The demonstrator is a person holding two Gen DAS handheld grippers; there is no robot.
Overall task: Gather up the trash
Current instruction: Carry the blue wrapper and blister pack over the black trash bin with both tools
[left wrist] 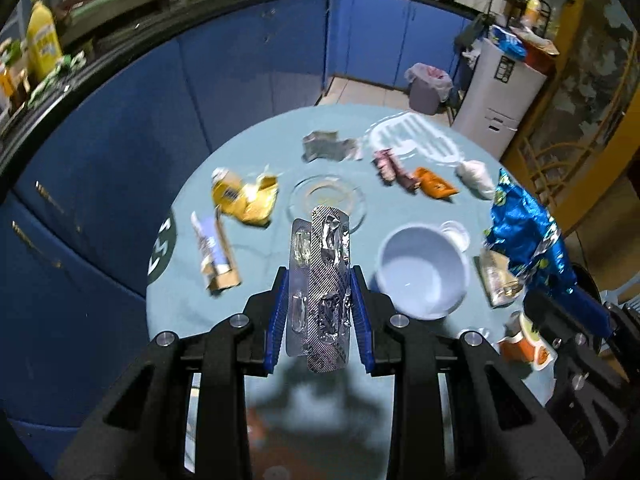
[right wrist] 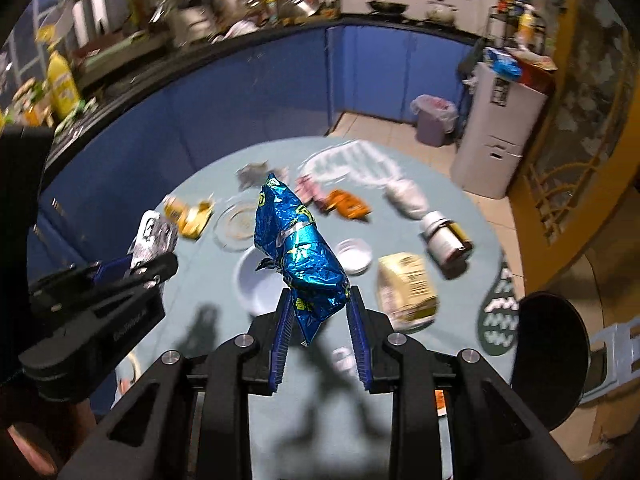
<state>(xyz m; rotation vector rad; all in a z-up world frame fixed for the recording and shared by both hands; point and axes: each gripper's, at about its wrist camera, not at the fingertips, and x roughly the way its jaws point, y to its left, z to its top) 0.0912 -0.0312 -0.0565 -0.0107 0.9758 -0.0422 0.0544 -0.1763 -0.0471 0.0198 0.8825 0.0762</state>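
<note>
The left tongs [left wrist: 320, 280] pinch stiff, light pill strips [left wrist: 322, 280] by their long edges, while the right tongs [right wrist: 319, 304] pinch a crinkly, slippery blue wrapper [right wrist: 298, 248] at its lower end, above the counter [left wrist: 260, 152].

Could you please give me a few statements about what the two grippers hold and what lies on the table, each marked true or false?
1. The left hand-held gripper holds silver blister packs. True.
2. The right hand-held gripper holds an orange wrapper. False: it is shut on a crumpled blue foil bag; the orange wrapper lies on the table.
3. The white bowl on the table is full of trash. False: it looks empty.
4. A lined bin stands on the floor beyond the table. True.
5. The brown bottle stands upright. False: it lies on its side.
</note>
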